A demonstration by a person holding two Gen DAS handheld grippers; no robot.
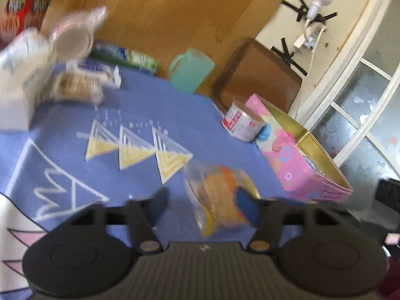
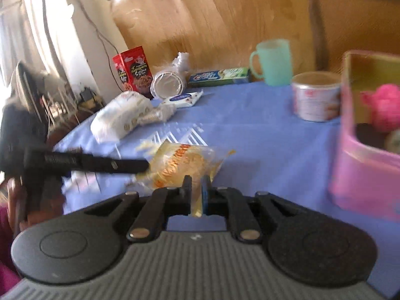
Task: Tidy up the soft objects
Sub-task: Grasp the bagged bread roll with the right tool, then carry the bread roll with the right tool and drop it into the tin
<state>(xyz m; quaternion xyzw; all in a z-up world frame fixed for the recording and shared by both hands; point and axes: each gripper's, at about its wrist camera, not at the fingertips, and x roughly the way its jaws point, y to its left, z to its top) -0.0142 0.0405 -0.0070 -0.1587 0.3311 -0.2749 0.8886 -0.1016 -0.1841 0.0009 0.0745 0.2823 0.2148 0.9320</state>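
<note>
A bread packet [image 1: 220, 200] in a clear yellow-and-orange wrapper lies on the blue tablecloth [image 1: 140, 105]. My left gripper [image 1: 203, 203] stands open around it. Its right pad lies against the packet and its left pad is well clear of it. In the right wrist view the same packet [image 2: 185, 165] sits just ahead, and my right gripper [image 2: 196, 185] is shut on the wrapper's near edge. One black finger [image 2: 112, 163] of the left gripper reaches in from the left to the packet's side. Both views are blurred.
A pink box [image 1: 287, 155] with a gold inside stands open at the right, with a pink woolly thing [image 2: 385, 107] in it. Beside it is a white tub [image 2: 316, 95]. Further back are a teal mug [image 2: 275, 62], a toothpaste box [image 2: 220, 76], white packets [image 2: 120, 117] and a red box [image 2: 135, 70].
</note>
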